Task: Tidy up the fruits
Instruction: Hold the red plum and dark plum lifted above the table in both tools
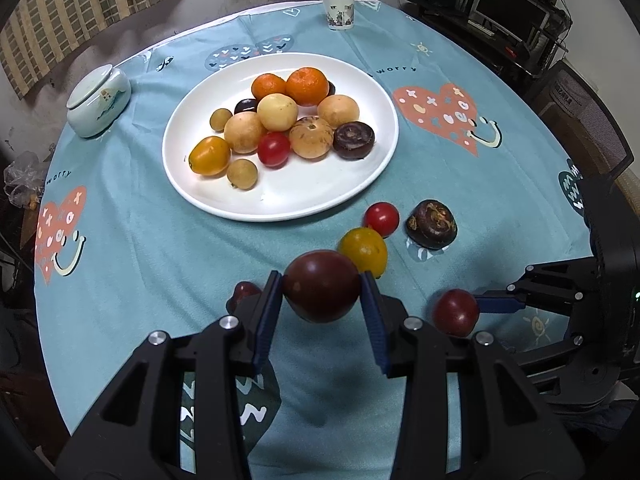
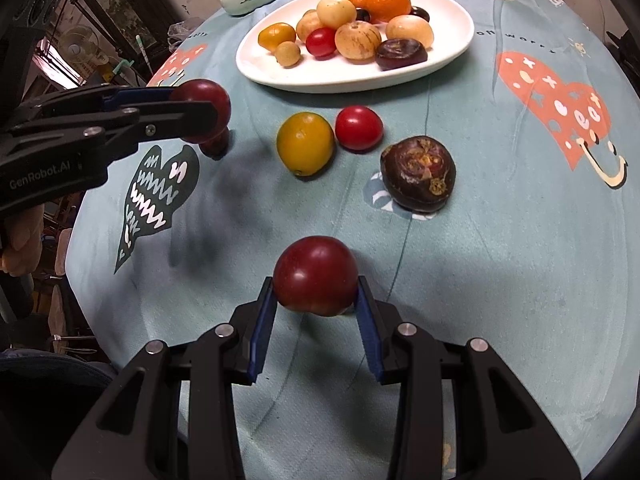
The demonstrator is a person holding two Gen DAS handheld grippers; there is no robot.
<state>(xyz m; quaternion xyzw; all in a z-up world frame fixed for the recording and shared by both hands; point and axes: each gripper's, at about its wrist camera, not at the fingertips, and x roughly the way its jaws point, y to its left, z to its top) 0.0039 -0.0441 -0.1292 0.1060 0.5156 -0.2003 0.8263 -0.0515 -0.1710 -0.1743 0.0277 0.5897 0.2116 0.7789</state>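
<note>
My left gripper is shut on a dark red plum and holds it above the cloth; it shows from the side in the right wrist view. My right gripper is shut on another dark red plum, low over the cloth; it also shows in the left wrist view. A white plate holds several fruits. On the cloth lie a yellow tomato, a red tomato, a dark water chestnut and a small dark red fruit.
A lidded ceramic jar stands left of the plate. A paper cup stands at the far table edge. The round table has a blue patterned cloth. A chair and shelves stand at the right.
</note>
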